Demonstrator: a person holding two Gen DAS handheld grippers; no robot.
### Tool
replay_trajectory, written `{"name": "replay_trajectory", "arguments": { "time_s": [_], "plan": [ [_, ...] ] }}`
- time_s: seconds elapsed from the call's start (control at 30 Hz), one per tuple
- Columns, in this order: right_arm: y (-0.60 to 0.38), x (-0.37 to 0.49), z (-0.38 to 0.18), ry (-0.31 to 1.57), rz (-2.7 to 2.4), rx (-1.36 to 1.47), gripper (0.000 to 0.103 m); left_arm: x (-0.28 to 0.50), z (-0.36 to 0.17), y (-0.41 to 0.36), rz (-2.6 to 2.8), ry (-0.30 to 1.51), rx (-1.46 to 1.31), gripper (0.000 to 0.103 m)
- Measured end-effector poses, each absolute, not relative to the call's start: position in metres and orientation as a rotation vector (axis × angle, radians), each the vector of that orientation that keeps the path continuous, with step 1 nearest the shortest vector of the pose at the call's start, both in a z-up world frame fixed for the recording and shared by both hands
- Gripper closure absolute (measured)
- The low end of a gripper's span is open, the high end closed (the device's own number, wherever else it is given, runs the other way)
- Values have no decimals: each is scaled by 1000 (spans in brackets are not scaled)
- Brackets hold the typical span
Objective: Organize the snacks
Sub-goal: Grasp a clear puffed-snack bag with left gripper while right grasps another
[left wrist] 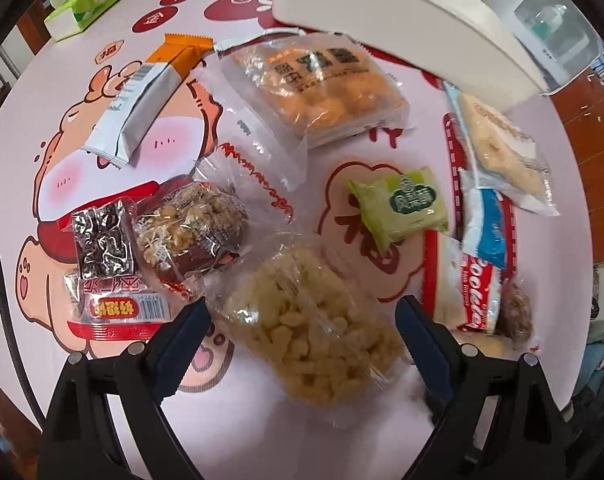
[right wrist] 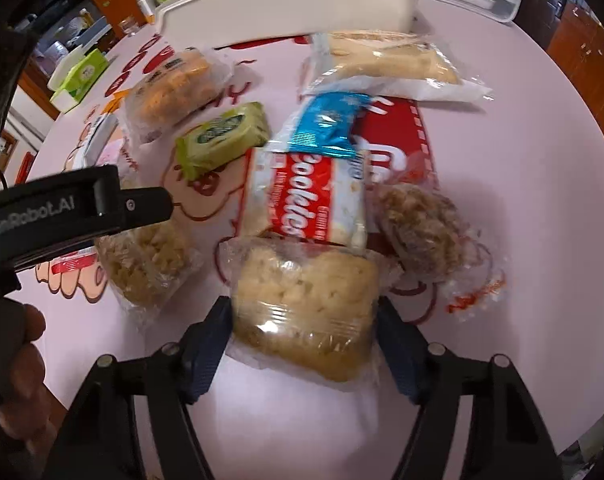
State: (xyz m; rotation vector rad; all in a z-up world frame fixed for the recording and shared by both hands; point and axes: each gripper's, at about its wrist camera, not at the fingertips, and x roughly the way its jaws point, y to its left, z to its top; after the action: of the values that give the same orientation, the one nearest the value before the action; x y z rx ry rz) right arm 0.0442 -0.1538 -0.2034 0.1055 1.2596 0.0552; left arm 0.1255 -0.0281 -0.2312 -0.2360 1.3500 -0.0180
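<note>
Right wrist view: the right gripper (right wrist: 304, 344) straddles a puffed-rice pack (right wrist: 306, 304) near on the desk (right wrist: 522, 152), pads touching it. Squeeze gently, then lift. Left gripper (left wrist: 302, 324) hovers wide open, empty.

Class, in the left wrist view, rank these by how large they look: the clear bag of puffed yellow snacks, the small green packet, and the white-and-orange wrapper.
1. Bag of puffed yellow snacks, though it lies nearest the camera.
2. White-and-orange wrapper.
3. Green packet.
</note>
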Motion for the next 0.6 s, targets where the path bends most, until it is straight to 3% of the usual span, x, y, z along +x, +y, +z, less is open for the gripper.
{"name": "replay_trajectory", "arguments": {
  "time_s": [0.17,0.27,0.37,0.6],
  "plan": [
    [-167,40,-203,1259,42,127,33,127,-239,-28,-46,1377,-229,13],
    [-167,40,-203,1260,44,126,33,122,-238,-29,-88,1384,-179,21],
    [-164,41,-202,1264,40,115,33,113,-236,-29,-145,1387,-164,37],
    [-154,44,-199,1276,70,95,35,90,-230,-29,-186,1380,-51,44]
  ]
}}
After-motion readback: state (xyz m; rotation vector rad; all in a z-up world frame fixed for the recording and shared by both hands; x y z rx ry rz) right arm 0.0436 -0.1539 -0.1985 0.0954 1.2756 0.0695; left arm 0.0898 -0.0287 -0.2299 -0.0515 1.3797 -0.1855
